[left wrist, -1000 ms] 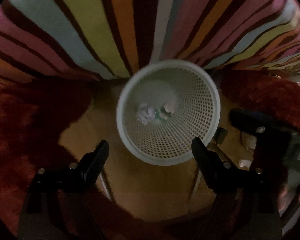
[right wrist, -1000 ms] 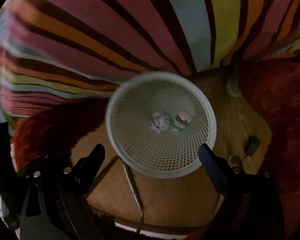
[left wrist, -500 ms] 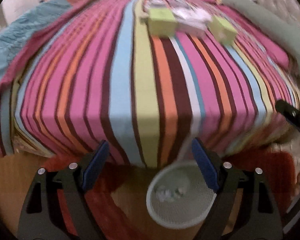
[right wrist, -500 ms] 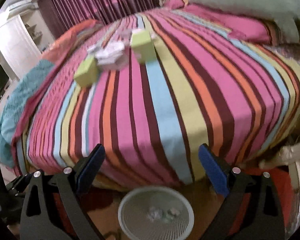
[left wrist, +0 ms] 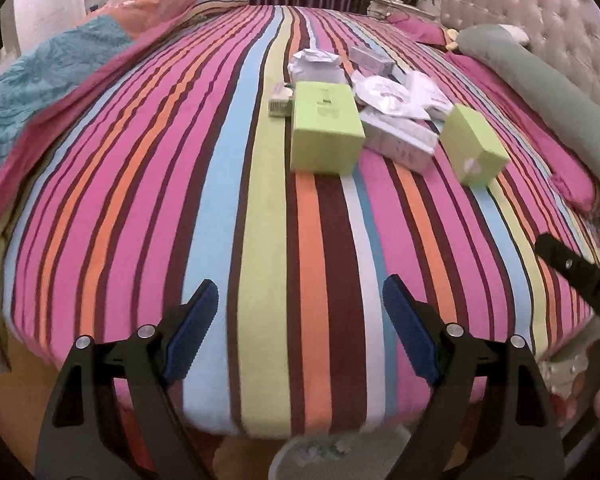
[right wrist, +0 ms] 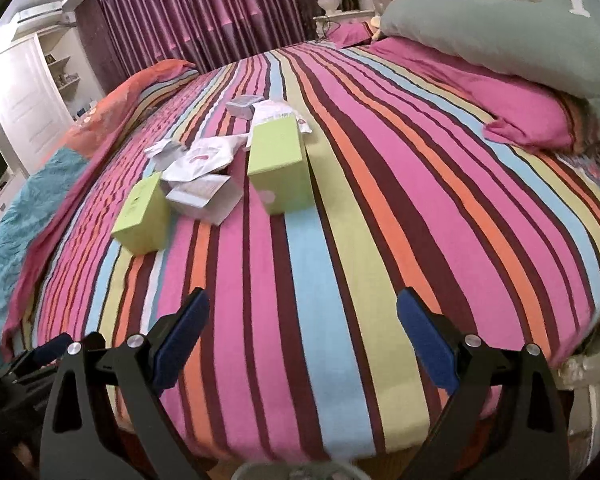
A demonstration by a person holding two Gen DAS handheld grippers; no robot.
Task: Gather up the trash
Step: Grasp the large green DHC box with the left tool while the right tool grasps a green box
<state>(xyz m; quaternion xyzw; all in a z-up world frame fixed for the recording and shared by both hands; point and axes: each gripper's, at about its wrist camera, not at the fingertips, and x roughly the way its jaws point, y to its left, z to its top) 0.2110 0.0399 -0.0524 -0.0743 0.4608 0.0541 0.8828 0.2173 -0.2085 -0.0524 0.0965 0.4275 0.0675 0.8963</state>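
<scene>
- Both of your tools are released and empty: the left hand-held gripper [left wrist: 296, 330] and the right hand-held gripper [right wrist: 302, 338] hang over the foot of the striped bed [left wrist: 204, 200] with jaws spread wide.
- The trash lies well ahead at 12 o'clock, mid-bed: a large green box [left wrist: 325, 130], a second green box [left wrist: 474, 146], and a heap of white wrappers [left wrist: 396, 100] between them.
- From your left gripper the large green box is nearest, its long axis running away from you; from your right, the second green box [right wrist: 280, 168] sits at 12 o'clock.
- The white bin [left wrist: 336, 456] is at 6 o'clock, below the bed edge.
- Nothing blocks the reach; the green bolster [right wrist: 500, 36] lies well apart at 2 o'clock.
</scene>
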